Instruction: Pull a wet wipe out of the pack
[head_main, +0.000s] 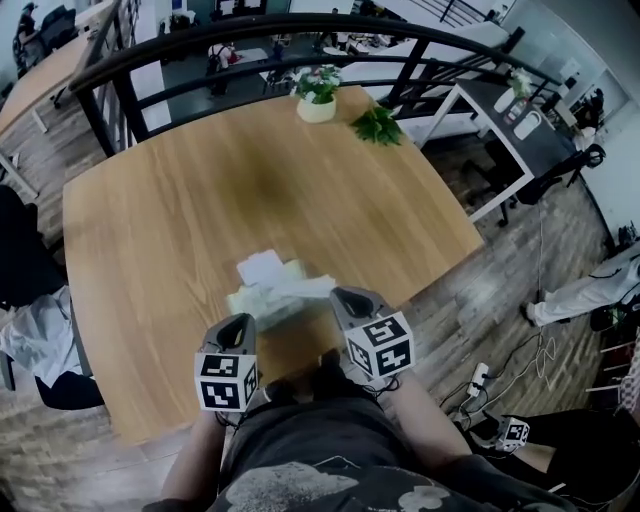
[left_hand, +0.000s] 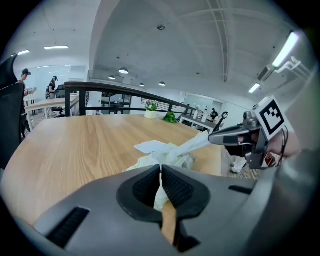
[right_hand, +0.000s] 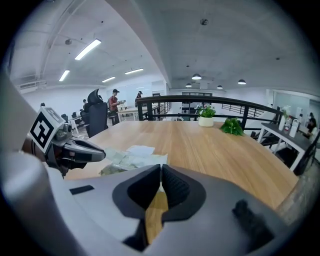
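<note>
A pale green wet-wipe pack (head_main: 262, 302) lies on the wooden table (head_main: 160, 230) close to its near edge, with a white flap (head_main: 260, 266) raised at its far side. My left gripper (head_main: 238, 322) is shut on the pack's near edge (left_hand: 145, 161); pale material shows between its pads (left_hand: 160, 172). A white wipe (head_main: 305, 287) stretches from the pack's top to my right gripper (head_main: 345, 295), which is shut on its end. The left gripper view shows the wipe (left_hand: 192, 144) drawn taut up to the right gripper's tips (left_hand: 212, 138). In the right gripper view white wipe (right_hand: 157, 161) runs into the shut jaws (right_hand: 161, 175).
A potted plant (head_main: 317, 95) and a green sprig (head_main: 378, 125) stand at the table's far edge, in front of a black railing (head_main: 300, 25). A dark chair (head_main: 20, 260) is at the left. A white desk (head_main: 500, 120) and cables on the floor (head_main: 480, 380) lie to the right.
</note>
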